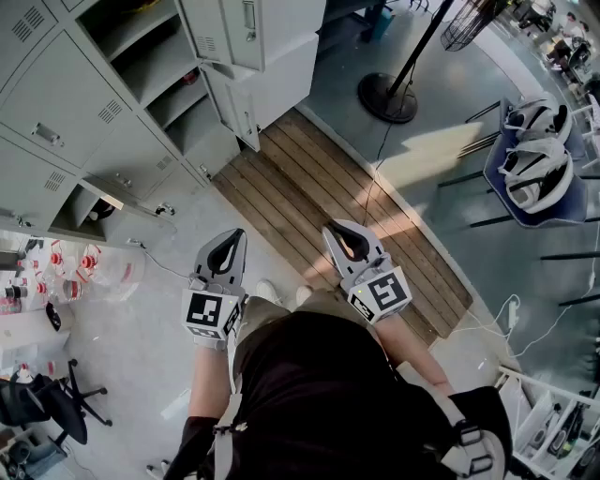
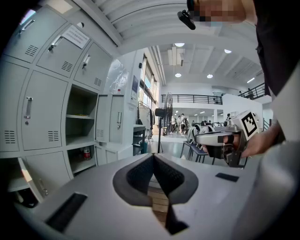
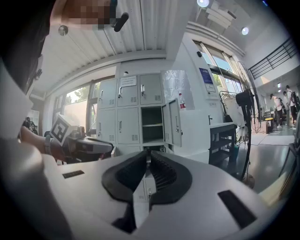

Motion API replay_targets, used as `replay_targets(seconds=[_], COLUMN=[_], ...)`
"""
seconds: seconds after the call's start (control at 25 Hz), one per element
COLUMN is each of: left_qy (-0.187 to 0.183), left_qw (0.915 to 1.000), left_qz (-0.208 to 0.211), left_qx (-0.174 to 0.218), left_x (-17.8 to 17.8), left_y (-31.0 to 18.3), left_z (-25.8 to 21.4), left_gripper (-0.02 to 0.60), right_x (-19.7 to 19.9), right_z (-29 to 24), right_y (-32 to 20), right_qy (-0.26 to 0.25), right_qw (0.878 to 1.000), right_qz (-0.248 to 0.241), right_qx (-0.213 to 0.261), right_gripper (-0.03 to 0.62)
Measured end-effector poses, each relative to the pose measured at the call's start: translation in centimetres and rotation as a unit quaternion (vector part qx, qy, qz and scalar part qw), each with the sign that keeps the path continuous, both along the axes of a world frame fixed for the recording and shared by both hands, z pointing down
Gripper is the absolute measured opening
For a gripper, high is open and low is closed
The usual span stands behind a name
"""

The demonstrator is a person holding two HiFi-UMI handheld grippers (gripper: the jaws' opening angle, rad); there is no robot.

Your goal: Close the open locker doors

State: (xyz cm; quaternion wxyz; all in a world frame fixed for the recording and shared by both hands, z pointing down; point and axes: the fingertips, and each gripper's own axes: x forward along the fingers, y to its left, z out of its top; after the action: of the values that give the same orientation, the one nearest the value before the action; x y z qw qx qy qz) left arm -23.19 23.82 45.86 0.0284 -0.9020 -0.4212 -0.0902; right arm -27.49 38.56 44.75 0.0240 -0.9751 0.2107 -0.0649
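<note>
The grey lockers (image 1: pixel 56 112) stand at the upper left of the head view. One column is open, showing shelves (image 1: pixel 155 66) and two doors swung out: an upper one (image 1: pixel 246 28) and a lower one (image 1: pixel 239 108). A low compartment further left has its door (image 1: pixel 117 202) ajar. My left gripper (image 1: pixel 233 236) and right gripper (image 1: pixel 337 229) are held side by side at waist height, well short of the lockers, both shut with nothing in them. The left gripper view has the open column (image 2: pixel 80 126) beyond the closed tips (image 2: pixel 153 157). The right gripper view shows the open door (image 3: pixel 174 123).
A wooden slatted platform (image 1: pixel 309 206) lies on the floor ahead of me. A fan stand (image 1: pixel 386 94) with a cable is further off, and a blue chair holding helmets (image 1: pixel 536 159) is at the right. An office chair (image 1: pixel 47 403) and a plastic bag (image 1: pixel 84 272) sit at the left.
</note>
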Motion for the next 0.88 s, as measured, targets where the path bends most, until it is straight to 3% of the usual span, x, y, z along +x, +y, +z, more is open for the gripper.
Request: replay_targets(seconds=[0.36, 0.56, 0.88], left_qy=[-0.012, -0.008, -0.015], left_qw=[0.9997, 0.9994, 0.9996], left_qz=[0.021, 0.034, 0.021], left_qx=[-0.001, -0.005, -0.012], left_x=[1.1, 2.5, 5.7], left_y=[-4.1, -7.1, -10.0], left_z=[1.1, 1.6, 1.9], left_gripper=[0.009, 0.009, 0.009], right_x=[1.6, 3.2, 6.0], right_z=[0.2, 0.0, -0.7], right_y=[-4.8, -7.3, -8.3], right_qy=[-0.009, -0.016, -0.019], right_qw=[1.0, 1.0, 0.999], right_qz=[-0.006, 0.016, 0.035], right_qx=[-0.017, -0.018, -0.026], right_gripper=[0.041, 0.041, 0.041])
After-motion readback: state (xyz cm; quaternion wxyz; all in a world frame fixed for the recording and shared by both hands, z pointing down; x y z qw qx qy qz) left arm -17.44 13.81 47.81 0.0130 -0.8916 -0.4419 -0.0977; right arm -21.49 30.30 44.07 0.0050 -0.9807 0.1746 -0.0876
